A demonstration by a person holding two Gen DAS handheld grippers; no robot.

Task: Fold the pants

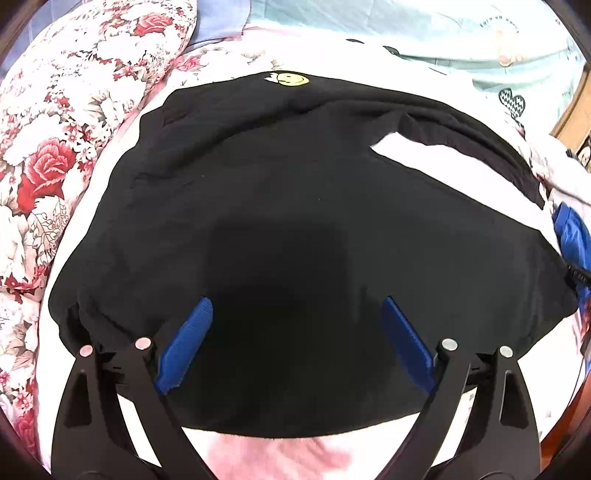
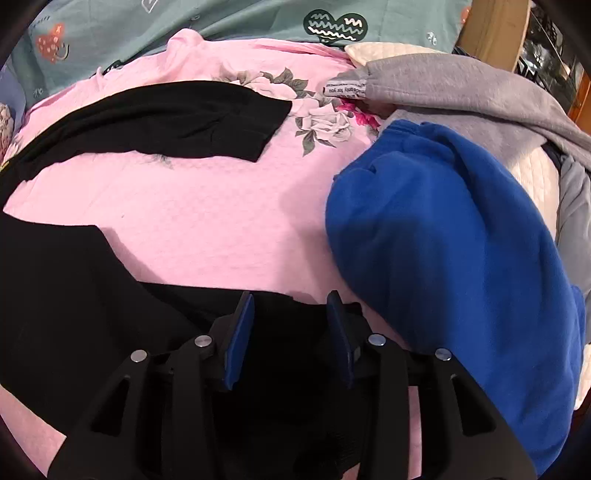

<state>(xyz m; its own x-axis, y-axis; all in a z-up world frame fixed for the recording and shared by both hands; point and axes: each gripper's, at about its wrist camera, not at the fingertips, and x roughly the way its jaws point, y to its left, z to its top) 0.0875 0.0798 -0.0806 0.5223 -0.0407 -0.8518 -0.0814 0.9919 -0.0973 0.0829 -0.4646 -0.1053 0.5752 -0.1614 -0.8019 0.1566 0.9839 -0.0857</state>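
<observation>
Black pants (image 1: 258, 166) lie spread on a pink bed sheet (image 1: 280, 454); a yellow smiley patch (image 1: 287, 78) marks their far edge. My left gripper (image 1: 295, 302) hovers over the near part of the pants, jaws wide open and nothing pinched. In the right wrist view one leg (image 2: 166, 114) stretches across the far side of the sheet (image 2: 221, 214). The other leg (image 2: 74, 295) runs in from the left and ends under my right gripper (image 2: 291, 299). Its jaws stand partly apart, with black cloth in the gap and no visible pinch.
A blue fleece garment (image 2: 443, 240) is heaped just right of the right gripper, under a grey garment (image 2: 461, 88). A teal printed cover (image 2: 221, 22) lines the far edge. A red-and-white floral quilt (image 1: 55, 129) bulges to the left of the pants.
</observation>
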